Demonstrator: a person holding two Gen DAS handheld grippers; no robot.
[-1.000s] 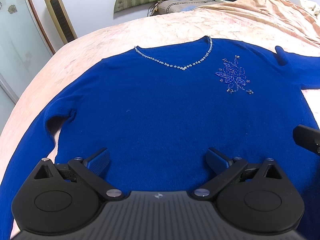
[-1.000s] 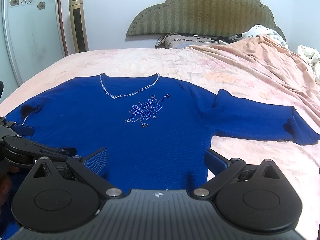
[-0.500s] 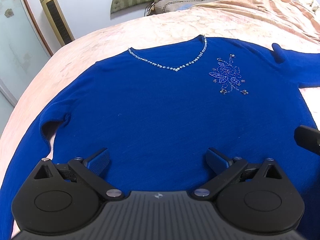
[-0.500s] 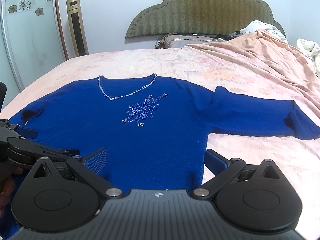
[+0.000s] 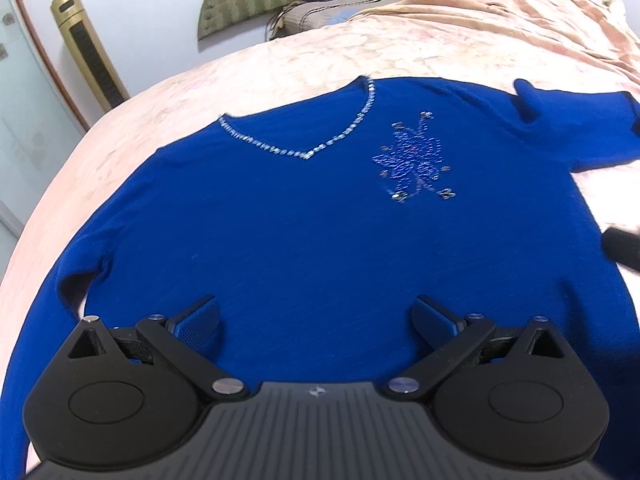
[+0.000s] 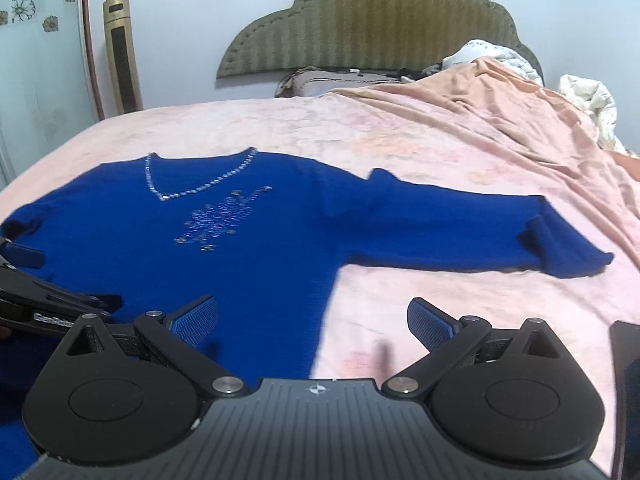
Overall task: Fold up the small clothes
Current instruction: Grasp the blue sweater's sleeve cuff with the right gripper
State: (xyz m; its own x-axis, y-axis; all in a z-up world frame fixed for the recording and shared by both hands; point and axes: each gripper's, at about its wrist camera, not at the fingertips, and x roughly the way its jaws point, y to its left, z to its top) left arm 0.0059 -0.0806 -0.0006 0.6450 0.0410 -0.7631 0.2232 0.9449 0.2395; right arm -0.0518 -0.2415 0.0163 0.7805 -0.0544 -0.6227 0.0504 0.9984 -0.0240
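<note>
A royal-blue V-neck sweater (image 5: 304, 232) with a beaded neckline and a beaded flower lies flat, front up, on the pink bed; it also shows in the right wrist view (image 6: 248, 240). Its right sleeve (image 6: 460, 232) stretches out sideways with the cuff turned over. My left gripper (image 5: 318, 320) is open and empty above the sweater's lower middle. My right gripper (image 6: 312, 320) is open and empty over the sweater's right side edge, one finger above the cloth and one above the bed. The left gripper shows at the left edge of the right wrist view (image 6: 24, 276).
The pink bedspread (image 6: 400, 140) covers the bed. A rumpled peach blanket (image 6: 520, 120) and white bedding (image 6: 592, 100) lie at the back right. A padded headboard (image 6: 380, 28) and pillow (image 6: 332, 80) stand behind. A gold tower fan (image 6: 122, 56) stands at the back left.
Both grippers have moved to the right along the sweater's lower part. The right gripper now straddles the sweater's side edge. Both stay open and empty.
</note>
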